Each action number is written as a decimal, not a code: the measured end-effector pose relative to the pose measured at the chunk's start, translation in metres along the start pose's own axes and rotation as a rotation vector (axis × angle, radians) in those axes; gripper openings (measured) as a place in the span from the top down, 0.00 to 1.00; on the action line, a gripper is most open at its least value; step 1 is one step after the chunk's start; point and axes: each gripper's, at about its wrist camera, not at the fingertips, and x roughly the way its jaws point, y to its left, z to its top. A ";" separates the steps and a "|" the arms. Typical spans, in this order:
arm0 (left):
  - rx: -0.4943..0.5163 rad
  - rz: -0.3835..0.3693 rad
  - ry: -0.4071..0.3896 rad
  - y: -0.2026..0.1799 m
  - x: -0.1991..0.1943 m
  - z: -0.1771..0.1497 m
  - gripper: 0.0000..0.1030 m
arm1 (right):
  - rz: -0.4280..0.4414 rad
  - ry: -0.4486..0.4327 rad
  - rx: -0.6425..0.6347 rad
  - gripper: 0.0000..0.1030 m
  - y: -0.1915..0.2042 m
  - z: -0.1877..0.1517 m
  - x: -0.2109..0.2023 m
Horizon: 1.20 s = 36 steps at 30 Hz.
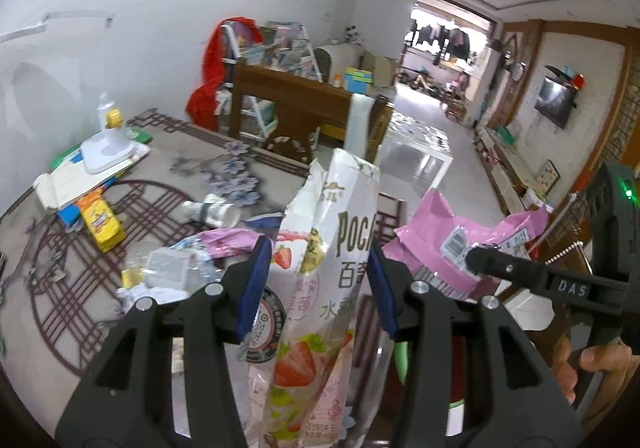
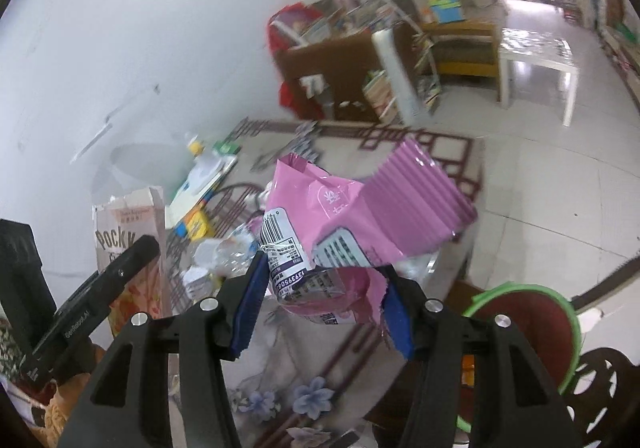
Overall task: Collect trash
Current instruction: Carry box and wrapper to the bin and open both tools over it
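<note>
From my left wrist camera, the left gripper (image 1: 318, 288) has its blue pads pressed on a torn Pocky box (image 1: 320, 268), part-closed around it, the box standing upright between them. At three o'clock in that view I see the right gripper (image 1: 492, 268), with only one black finger of it clearly in sight, against a pink wrapper (image 1: 460, 244), and a hand (image 1: 588, 364) at four o'clock. This view alone shows the paper cup (image 1: 212, 210) lying on its side at ten o'clock on the patterned table (image 1: 52, 328).

My right wrist camera gives what the left cannot: the right gripper (image 2: 320, 302) clamped part-way on the pink wrapper (image 2: 360, 216), pads pinching its crumpled lower end. It also shows a green-rimmed bin (image 2: 568, 312) at four o'clock, beside the table (image 2: 320, 348). The Pocky box (image 2: 128, 248) sits at nine o'clock with the left gripper (image 2: 120, 272) on it.

Count: two grippers, each holding one piece of trash; one bin; one paper cup; one crushed clear bottle (image 2: 232, 252) at the centre left; one yellow carton (image 1: 102, 226) on the table.
</note>
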 end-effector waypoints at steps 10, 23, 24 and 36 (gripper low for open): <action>0.080 -0.072 0.009 -0.047 0.012 0.008 0.56 | -0.114 -0.101 0.078 0.49 -0.050 -0.001 -0.045; 0.167 -0.253 0.089 -0.122 0.055 -0.001 0.56 | -0.249 -0.104 0.212 0.49 -0.114 -0.018 -0.072; 0.186 -0.269 0.094 -0.132 0.059 -0.003 0.56 | -0.257 -0.101 0.221 0.49 -0.118 -0.019 -0.074; 0.270 -0.373 0.192 -0.198 0.089 -0.026 0.56 | -0.341 -0.018 0.352 0.47 -0.168 -0.051 -0.092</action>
